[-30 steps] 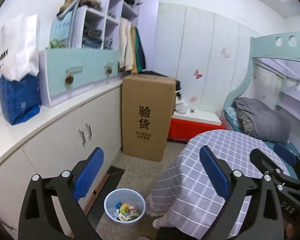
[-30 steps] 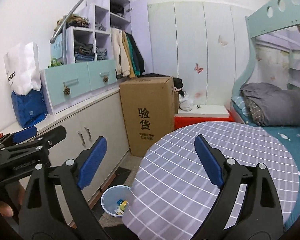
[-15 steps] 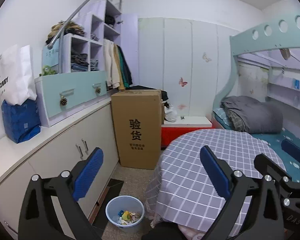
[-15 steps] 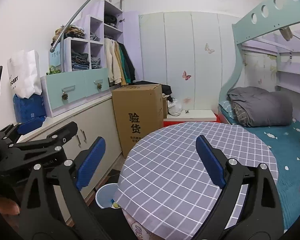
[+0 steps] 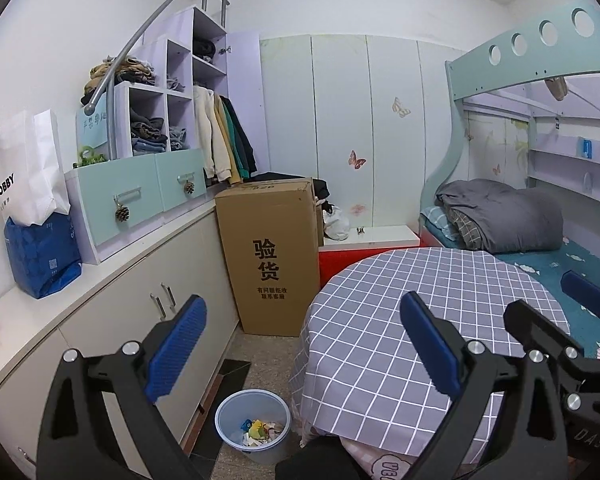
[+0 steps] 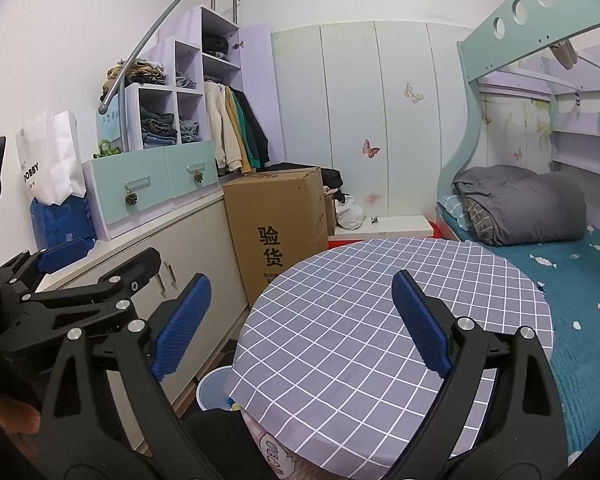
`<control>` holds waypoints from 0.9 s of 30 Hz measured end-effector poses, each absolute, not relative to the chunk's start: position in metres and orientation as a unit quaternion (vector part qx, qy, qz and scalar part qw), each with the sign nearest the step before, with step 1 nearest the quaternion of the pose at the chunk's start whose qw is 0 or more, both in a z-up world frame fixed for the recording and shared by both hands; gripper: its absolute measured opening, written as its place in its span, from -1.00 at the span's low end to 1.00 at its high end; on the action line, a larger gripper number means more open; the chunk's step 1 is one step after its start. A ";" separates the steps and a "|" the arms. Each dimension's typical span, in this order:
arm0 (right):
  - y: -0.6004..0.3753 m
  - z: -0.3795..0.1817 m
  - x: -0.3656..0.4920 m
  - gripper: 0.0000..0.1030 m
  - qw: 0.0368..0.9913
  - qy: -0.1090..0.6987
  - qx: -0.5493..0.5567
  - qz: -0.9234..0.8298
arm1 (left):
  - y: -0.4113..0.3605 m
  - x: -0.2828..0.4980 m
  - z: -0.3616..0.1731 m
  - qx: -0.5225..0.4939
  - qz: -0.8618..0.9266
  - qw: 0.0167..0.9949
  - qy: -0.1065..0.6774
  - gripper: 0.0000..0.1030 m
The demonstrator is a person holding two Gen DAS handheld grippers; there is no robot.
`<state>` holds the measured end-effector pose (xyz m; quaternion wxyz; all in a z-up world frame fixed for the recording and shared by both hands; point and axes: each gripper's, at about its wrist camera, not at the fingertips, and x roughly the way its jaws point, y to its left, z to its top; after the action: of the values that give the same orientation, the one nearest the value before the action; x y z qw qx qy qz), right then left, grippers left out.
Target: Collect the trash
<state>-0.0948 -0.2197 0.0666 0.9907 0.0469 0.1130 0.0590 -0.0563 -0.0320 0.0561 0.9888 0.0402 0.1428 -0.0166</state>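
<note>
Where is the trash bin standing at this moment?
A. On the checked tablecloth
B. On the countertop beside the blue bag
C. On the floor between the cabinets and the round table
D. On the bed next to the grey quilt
C. The left wrist view shows the trash bin on the floor, with the cabinets to its left and the round table to its right; scraps lie inside it.

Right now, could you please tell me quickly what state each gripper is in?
Left gripper: open, holding nothing, above the bin and table edge.
Right gripper: open, holding nothing, over the checked tablecloth.
</note>
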 end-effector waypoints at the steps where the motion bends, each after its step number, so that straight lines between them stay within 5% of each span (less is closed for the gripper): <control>1: -0.220 0.067 -0.095 0.75 0.991 0.113 0.048 0.060 | -0.032 -0.055 0.056 0.040 -0.017 0.989 0.144 0.85; 27: -0.213 0.064 -0.091 0.76 0.990 0.115 0.049 0.065 | -0.017 -0.058 0.055 0.023 -0.005 0.990 0.140 0.85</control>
<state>-0.0910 -0.2128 0.0641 0.9900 0.0495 0.1148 0.0647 -0.0576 -0.0170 0.0545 0.9898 0.0232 0.1402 -0.0051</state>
